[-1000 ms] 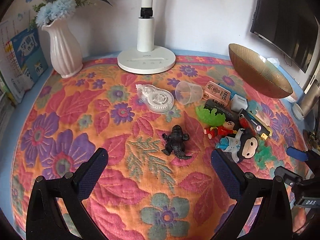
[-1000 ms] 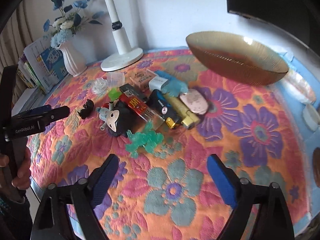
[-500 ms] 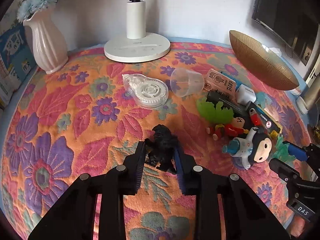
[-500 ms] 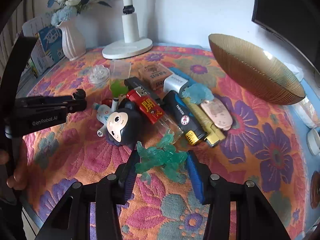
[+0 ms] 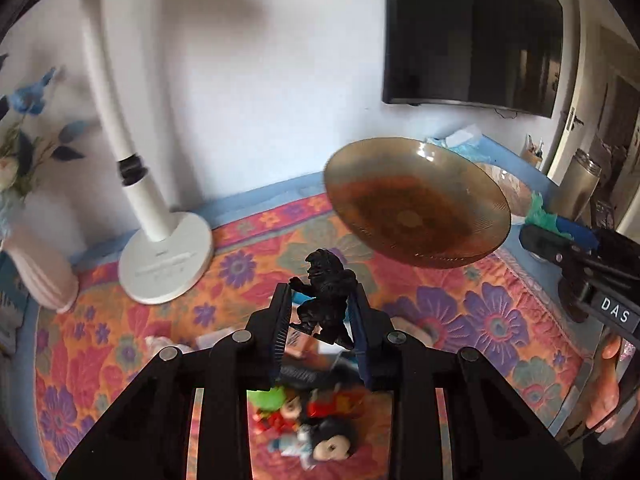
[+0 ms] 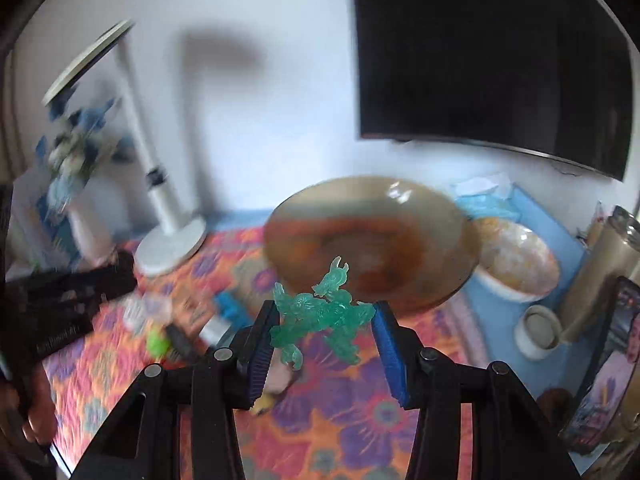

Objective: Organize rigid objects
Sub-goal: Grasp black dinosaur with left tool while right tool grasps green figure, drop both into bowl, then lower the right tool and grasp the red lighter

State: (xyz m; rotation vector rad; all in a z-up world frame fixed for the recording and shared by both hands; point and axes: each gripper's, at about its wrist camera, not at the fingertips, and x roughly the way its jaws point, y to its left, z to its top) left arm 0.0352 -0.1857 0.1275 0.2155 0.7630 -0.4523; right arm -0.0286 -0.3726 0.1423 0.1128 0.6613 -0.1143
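My left gripper (image 5: 320, 312) is shut on a small black monster figure (image 5: 326, 298), held in the air above the floral cloth. In the right wrist view my right gripper (image 6: 326, 322) is shut on a translucent green dragon figure (image 6: 322, 314), also lifted. A wide amber glass bowl (image 5: 416, 204) (image 6: 372, 236) lies just beyond both held toys. The right gripper with its green toy shows at the right edge of the left wrist view (image 5: 560, 236). Below the left gripper lies a pile of toys, among them a black-haired doll (image 5: 330, 442).
A white desk lamp (image 5: 164, 256) stands at the back left beside a pale vase of blue flowers (image 5: 36, 272). A dark screen (image 5: 472, 32) hangs on the wall. A white patterned bowl (image 6: 516, 264), a metal flask (image 6: 600, 268) and a small white cup (image 6: 540, 330) stand to the right.
Both grippers closed on their toys, the left on the black figure and the right on the green one, then lifted them off the cloth toward the amber bowl.
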